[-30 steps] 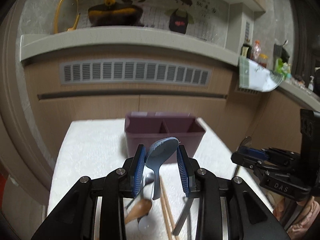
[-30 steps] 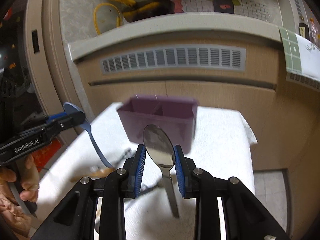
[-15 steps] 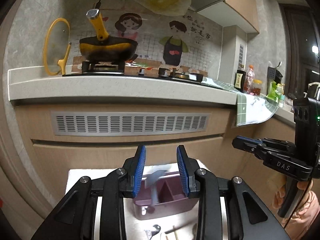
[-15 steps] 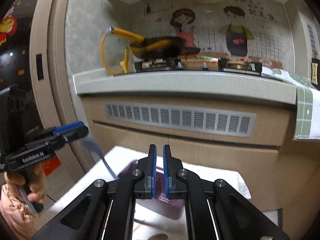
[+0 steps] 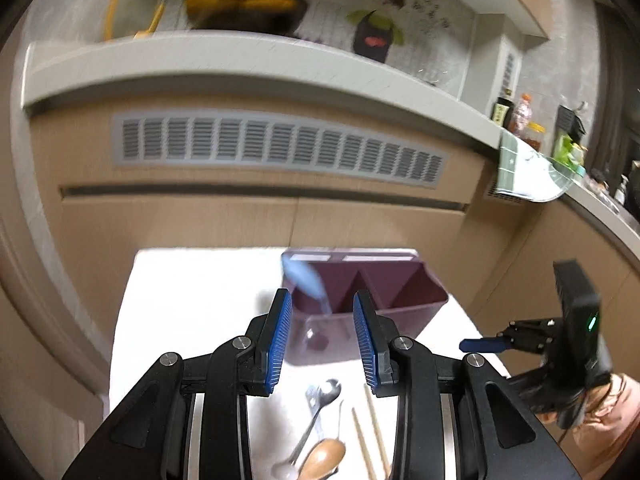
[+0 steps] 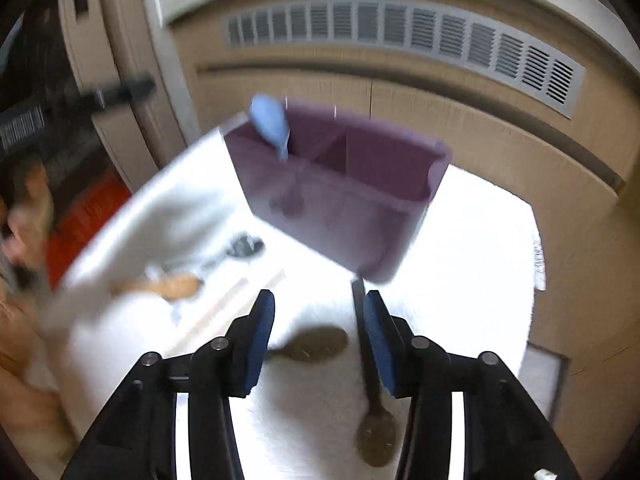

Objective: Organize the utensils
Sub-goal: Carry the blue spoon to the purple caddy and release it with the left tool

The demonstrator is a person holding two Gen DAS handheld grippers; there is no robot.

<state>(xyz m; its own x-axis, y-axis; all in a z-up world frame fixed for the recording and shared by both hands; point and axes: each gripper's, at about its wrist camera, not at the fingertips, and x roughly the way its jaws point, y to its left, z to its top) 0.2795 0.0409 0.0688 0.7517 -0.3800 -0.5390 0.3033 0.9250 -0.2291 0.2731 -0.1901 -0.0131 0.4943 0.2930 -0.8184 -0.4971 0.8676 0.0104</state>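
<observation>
A purple two-compartment holder (image 5: pixel 384 304) (image 6: pixel 352 188) stands on a white towel (image 5: pixel 188 312) (image 6: pixel 472 248). A light blue spoon (image 5: pixel 306 282) (image 6: pixel 272 124) stands in its left compartment. My left gripper (image 5: pixel 320 336) is open and empty just in front of the holder. My right gripper (image 6: pixel 318 338) is open and empty above the towel. A metal spoon (image 6: pixel 374 412) lies on the towel under the right gripper's right finger. A wooden spoon (image 5: pixel 324 454) (image 6: pixel 168 286), metal spoons (image 5: pixel 324 394) and chopsticks (image 5: pixel 372 432) (image 6: pixel 236 300) lie on the towel.
The right gripper (image 5: pixel 532 340) shows at the right of the left wrist view. A kitchen counter (image 5: pixel 240 64) with a vent panel (image 5: pixel 276 148) stands behind the towel. Bottles (image 5: pixel 516 114) stand on the counter at the far right. Both views are motion-blurred.
The left gripper let go of the blue spoon, which now stands in the holder. The right gripper let go of the metal spoon, shut, then opened; the spoon lies on the towel.
</observation>
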